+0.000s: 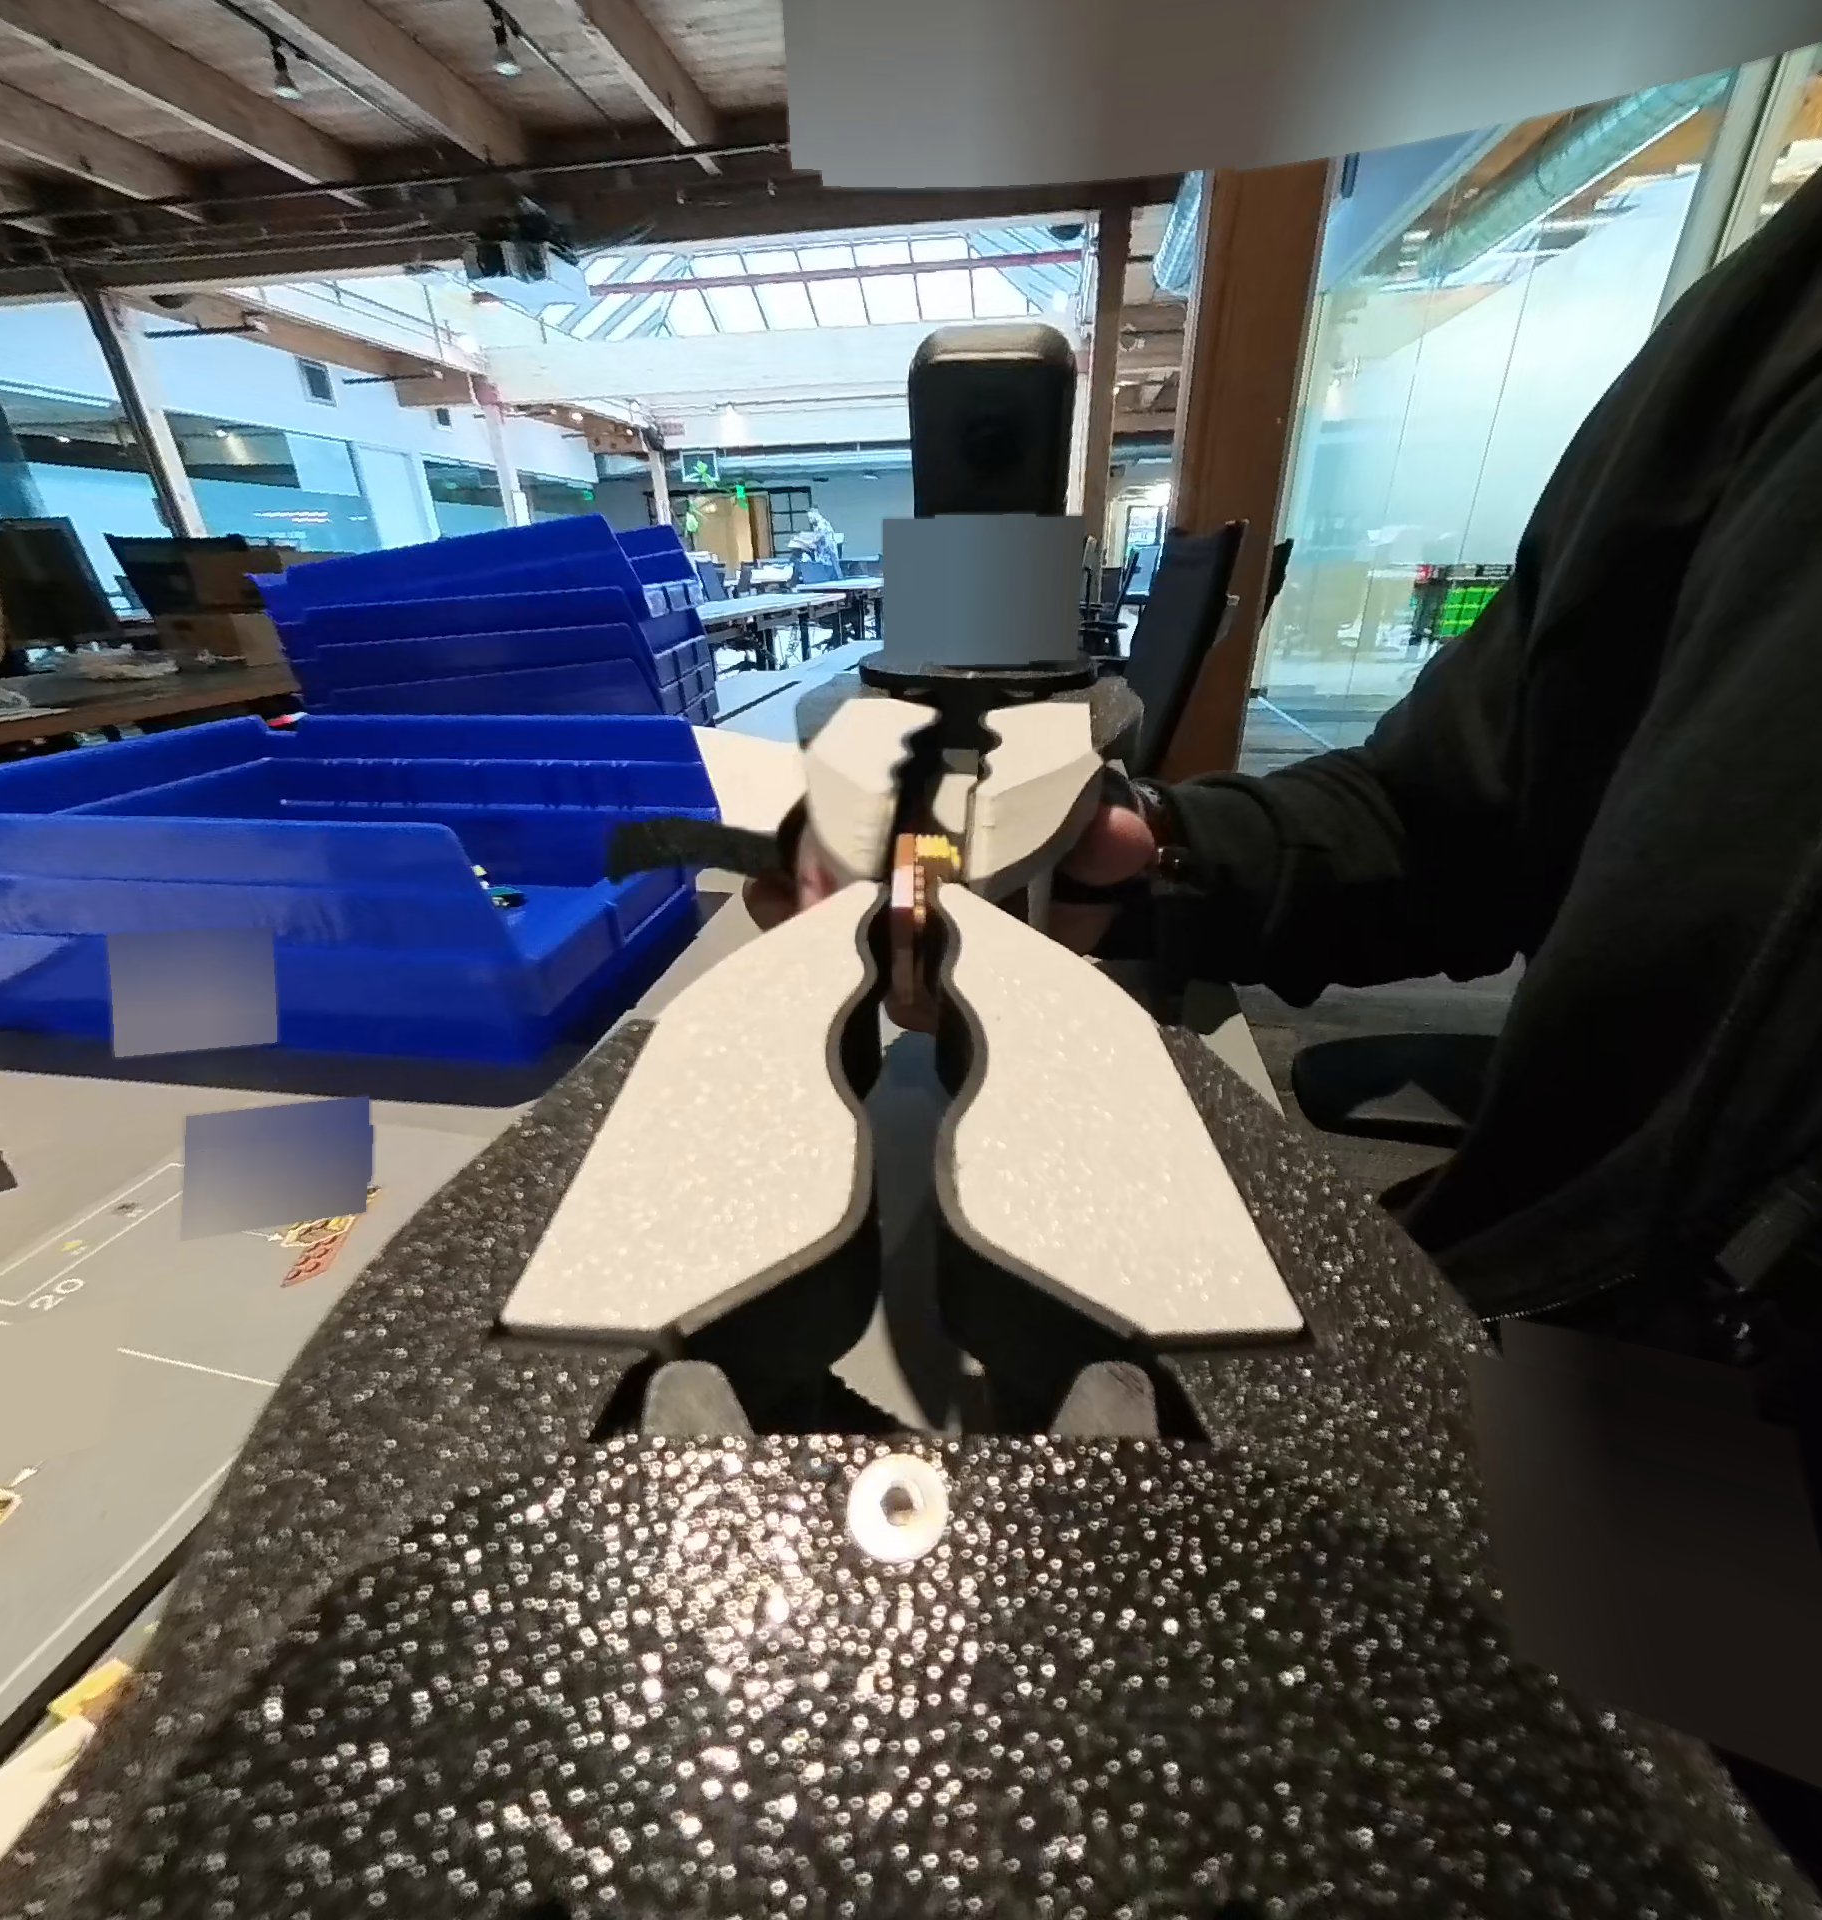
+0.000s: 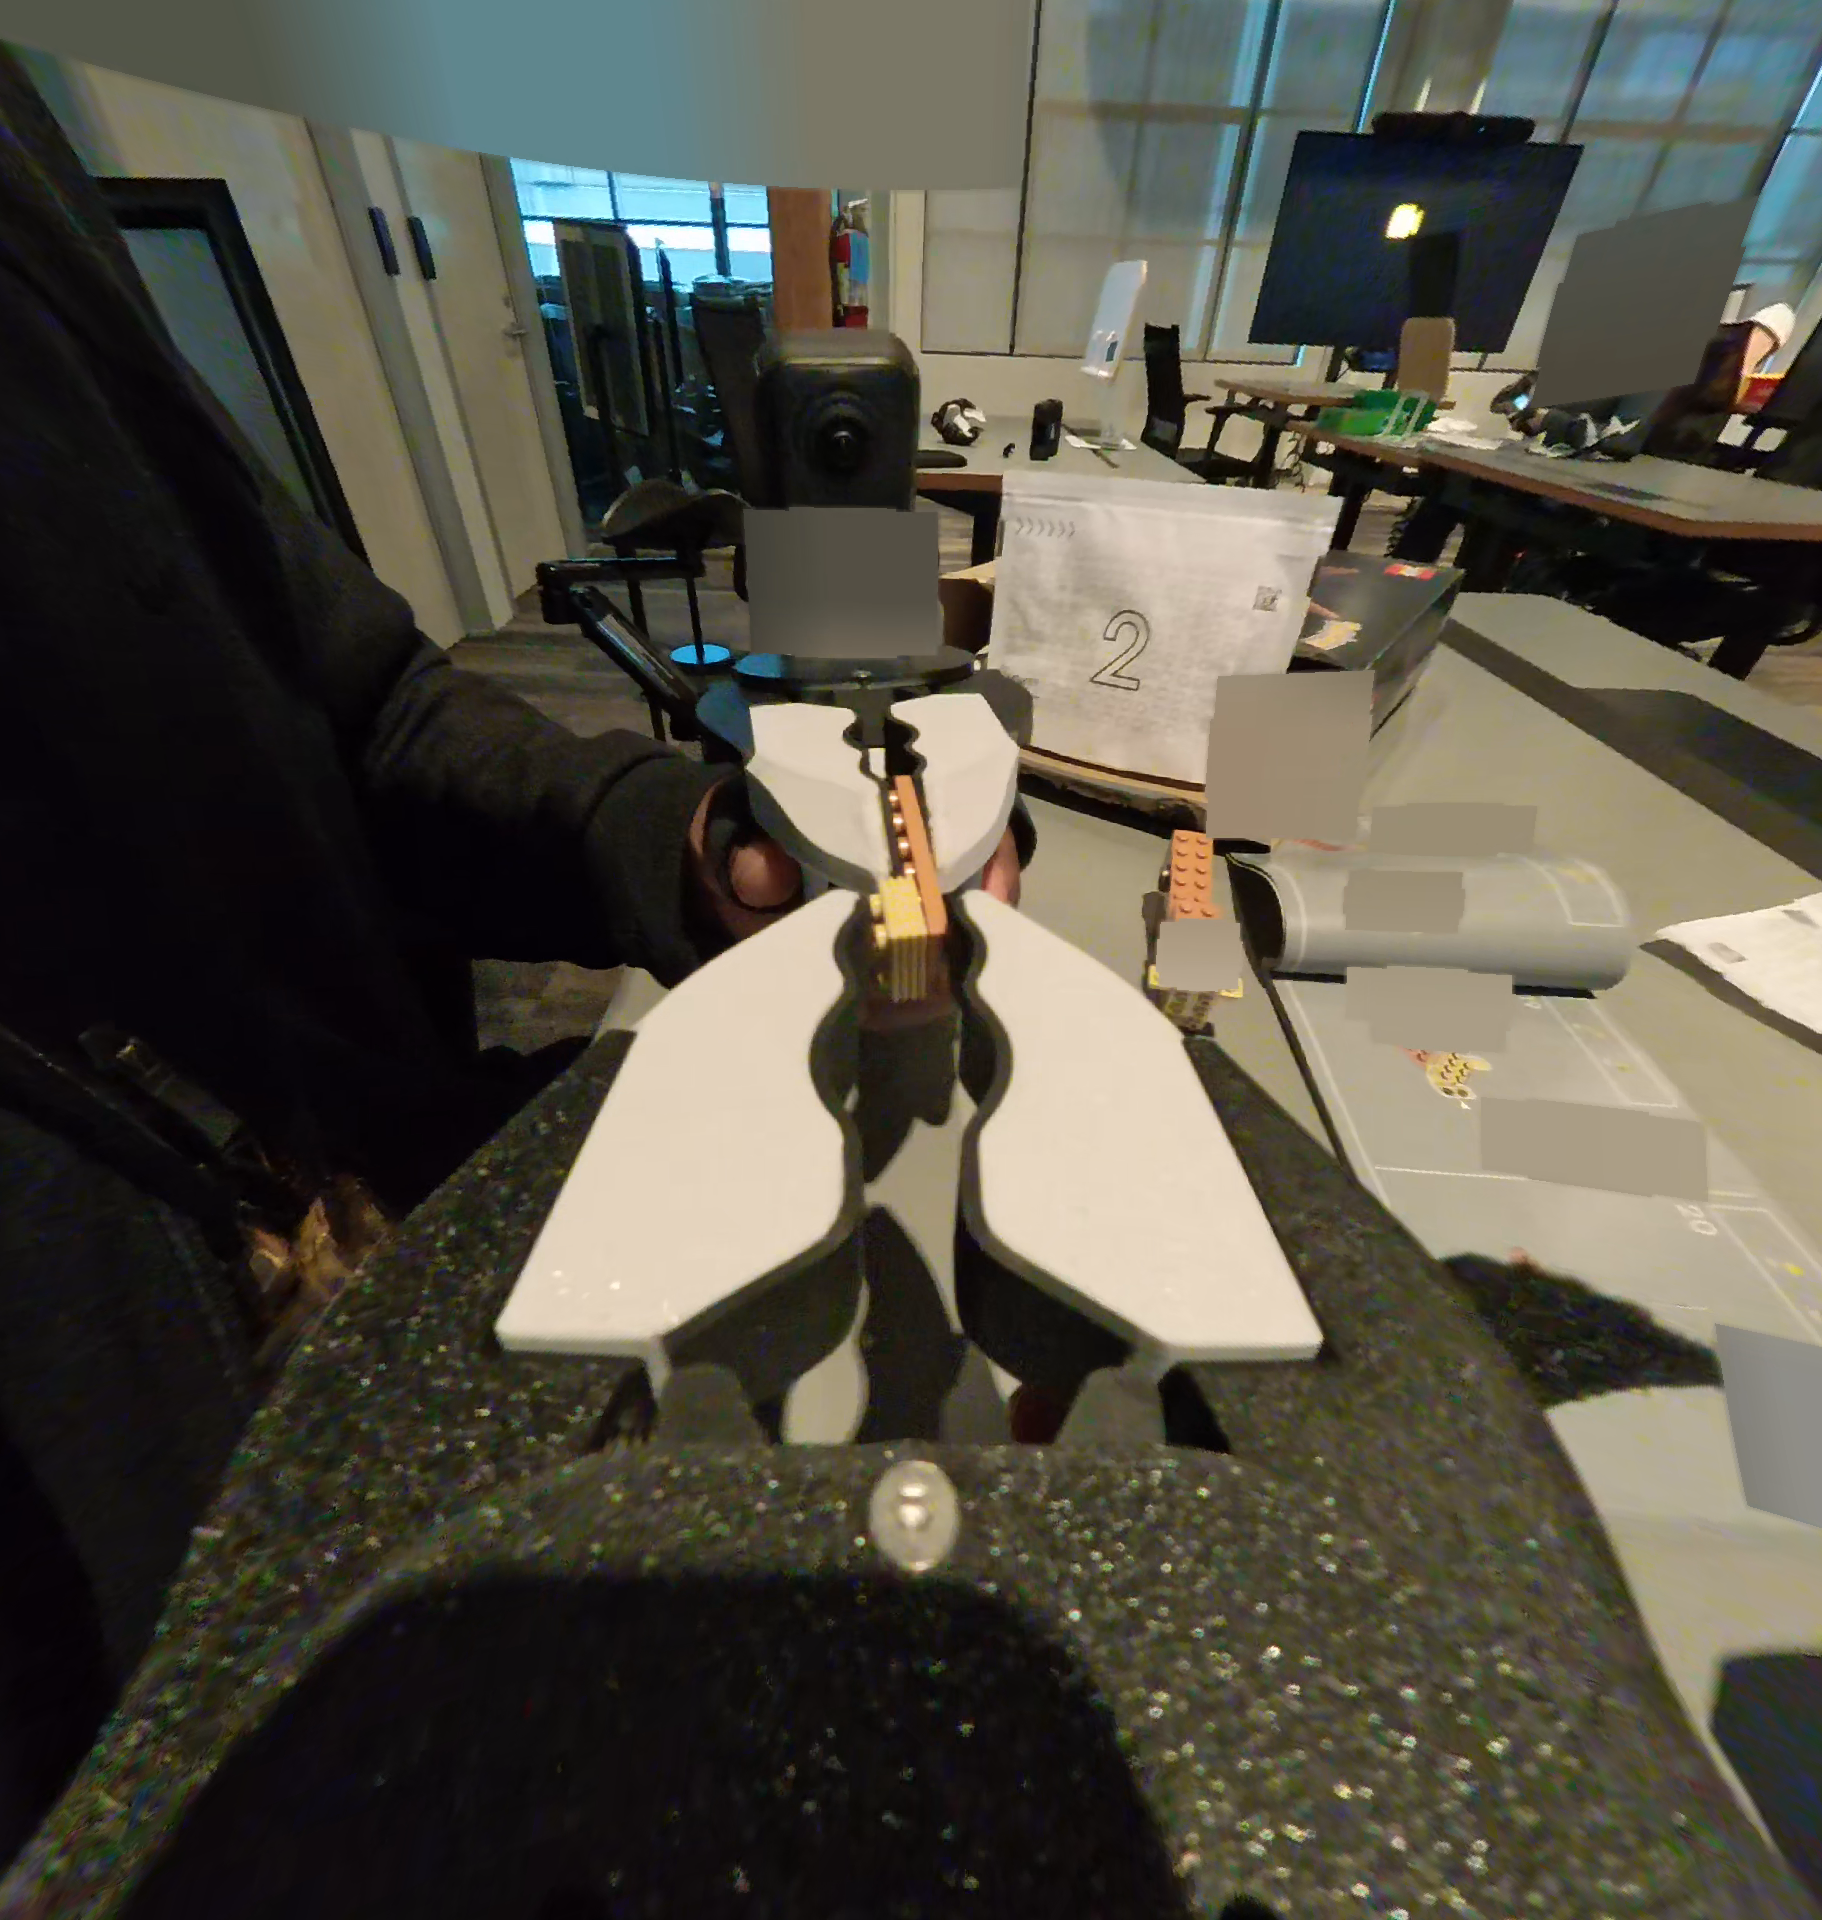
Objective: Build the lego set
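Both grippers are held in the air, tip to tip. My left gripper (image 1: pixel 907 909) is shut on a long orange studded plate (image 1: pixel 914 935), seen edge-on between its fingertips. My right gripper (image 1: pixel 943 836) faces it from the far side with a small yellow brick (image 1: pixel 936 854) in its tips. In the right wrist view my right gripper (image 2: pixel 905 940) is shut on the yellow ribbed brick (image 2: pixel 902 954). The brick rests against the near end of the orange plate (image 2: pixel 915 831), which runs back into the left gripper (image 2: pixel 902 821).
Blue plastic bins (image 1: pixel 387 914) stand on the grey table mat (image 1: pixel 107 1351) to the left. A small orange and tan brick build (image 2: pixel 1193 883), a rolled grey mat (image 2: pixel 1437 914), a white numbered bag (image 2: pixel 1146 623) and paper sheets (image 2: pixel 1800 956) lie to the right. Dark sleeves flank both grippers. Left and right tips are no more than a few centimetres apart.
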### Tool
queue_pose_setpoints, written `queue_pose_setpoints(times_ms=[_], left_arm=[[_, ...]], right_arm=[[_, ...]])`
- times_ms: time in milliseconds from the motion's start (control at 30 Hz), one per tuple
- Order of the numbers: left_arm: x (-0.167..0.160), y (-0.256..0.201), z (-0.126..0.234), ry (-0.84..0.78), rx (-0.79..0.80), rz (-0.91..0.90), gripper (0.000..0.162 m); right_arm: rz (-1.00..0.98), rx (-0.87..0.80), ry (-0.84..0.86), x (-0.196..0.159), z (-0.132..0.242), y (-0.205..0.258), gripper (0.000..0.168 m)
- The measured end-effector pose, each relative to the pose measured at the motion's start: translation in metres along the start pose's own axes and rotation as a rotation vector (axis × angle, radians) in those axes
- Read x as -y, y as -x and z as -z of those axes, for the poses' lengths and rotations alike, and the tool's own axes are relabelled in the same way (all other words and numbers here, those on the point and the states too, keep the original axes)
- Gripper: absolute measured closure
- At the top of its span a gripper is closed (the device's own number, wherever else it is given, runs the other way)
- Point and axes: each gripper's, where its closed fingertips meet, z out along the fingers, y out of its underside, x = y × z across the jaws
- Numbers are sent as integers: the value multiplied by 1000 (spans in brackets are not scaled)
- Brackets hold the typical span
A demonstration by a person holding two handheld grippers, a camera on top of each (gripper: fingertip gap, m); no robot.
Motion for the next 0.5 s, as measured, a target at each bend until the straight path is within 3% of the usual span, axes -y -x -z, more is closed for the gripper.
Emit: queue_pose_setpoints(times_ms=[500], left_arm=[[-3,-14,-2,16,-70,-34,157]], right_arm=[[56,95,46,-4,4,14,157]])
